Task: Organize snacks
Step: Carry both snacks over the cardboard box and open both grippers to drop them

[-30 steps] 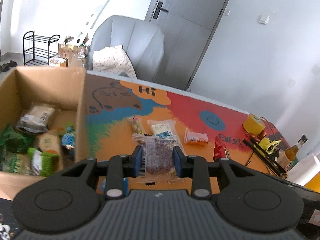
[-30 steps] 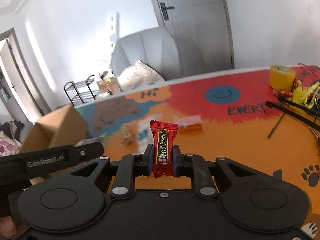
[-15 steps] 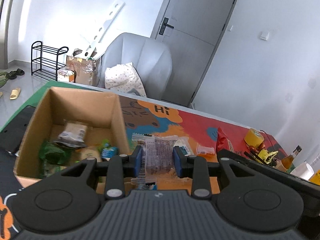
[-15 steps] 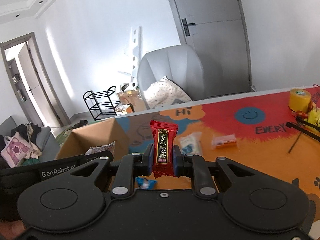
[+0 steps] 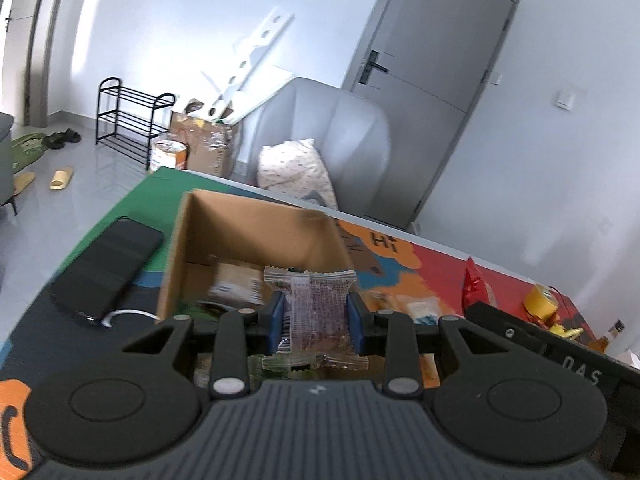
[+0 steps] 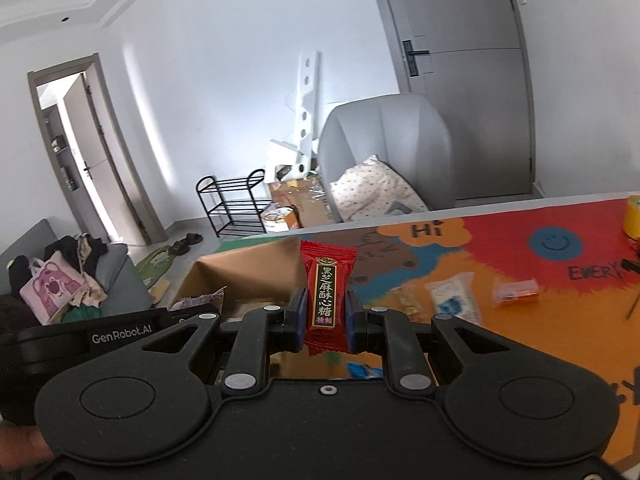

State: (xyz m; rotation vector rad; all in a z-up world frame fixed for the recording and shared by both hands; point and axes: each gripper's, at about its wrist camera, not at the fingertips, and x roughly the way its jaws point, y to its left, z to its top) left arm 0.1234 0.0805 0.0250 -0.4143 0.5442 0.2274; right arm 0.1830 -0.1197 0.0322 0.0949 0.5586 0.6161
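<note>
Both tools are now arriving over the cardboard box (image 5: pixel 256 236), having left the worktop's (image 6: pixel 520 332) scattered snacks. The left tool (image 5: pixel 316 320) is clamping a clear packet (image 5: pixel 316 308) and the right tool (image 6: pixel 325 322) a red candy (image 6: pixel 326 292), so dropping them in looks next.

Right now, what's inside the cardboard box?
The cardboard box holds a brownish packet with a white label and something green lower down. The left gripper and its clear snack packet hide the rest.

Both wrist views close above table, angled down, facing armchair (image 5: pixel 340 128), sharing cardboard box (image 5: pixel 256 232) and door.
</note>
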